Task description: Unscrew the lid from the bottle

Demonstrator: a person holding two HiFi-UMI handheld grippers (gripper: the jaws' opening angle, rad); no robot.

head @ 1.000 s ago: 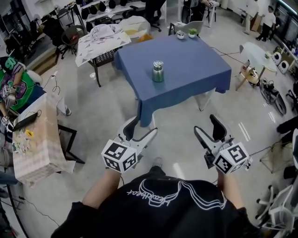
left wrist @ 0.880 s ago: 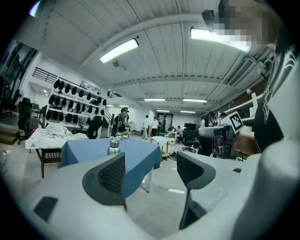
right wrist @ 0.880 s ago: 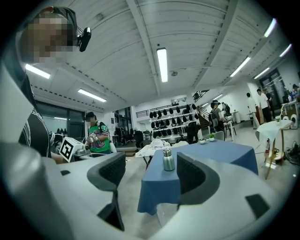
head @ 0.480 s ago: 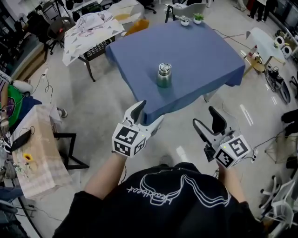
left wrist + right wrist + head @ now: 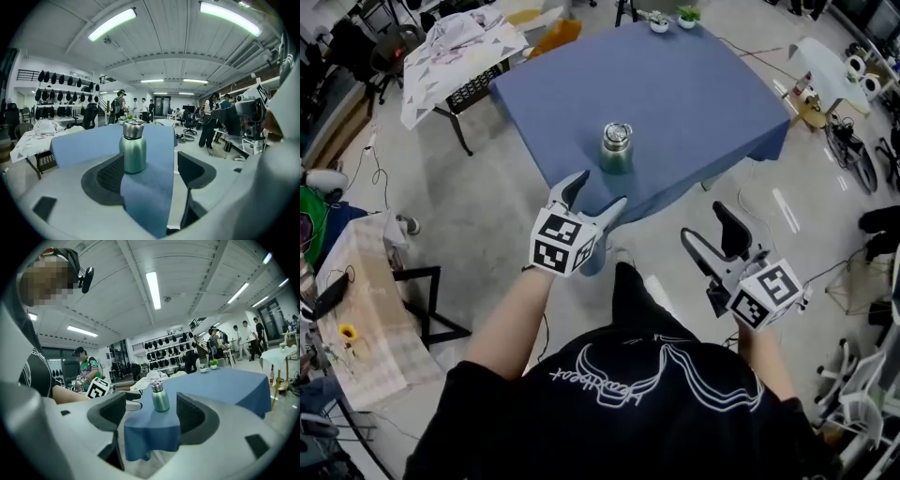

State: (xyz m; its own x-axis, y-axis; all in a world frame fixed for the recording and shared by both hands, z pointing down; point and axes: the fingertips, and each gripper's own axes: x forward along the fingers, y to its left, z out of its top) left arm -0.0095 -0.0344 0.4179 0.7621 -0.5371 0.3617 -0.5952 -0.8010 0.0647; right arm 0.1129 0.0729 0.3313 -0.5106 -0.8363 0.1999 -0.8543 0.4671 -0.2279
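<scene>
Green bottle [image 5: 616, 155], steel lid [image 5: 618, 132] fitted, stands upright near the front edge of the blue-covered table [image 5: 712, 94]. Only the head view shows both tools short of the bottle: the left hand-held gripper [image 5: 600, 190] near the table's front edge, the right hand-held gripper [image 5: 703, 222] off it, over the floor [image 5: 502, 220]. Each gripper view confirms jaws spread and empty, with the bottle beyond them, untouched. The right gripper view also catches the left tool's marker cube [image 5: 97, 389].

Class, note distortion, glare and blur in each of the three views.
Left gripper view: fisheye bending, dark corners, ceiling lights blown out, green bottle sharp. Right gripper view: same bending, mosaic patch top left. Head view: light streaks glare on the floor.
</scene>
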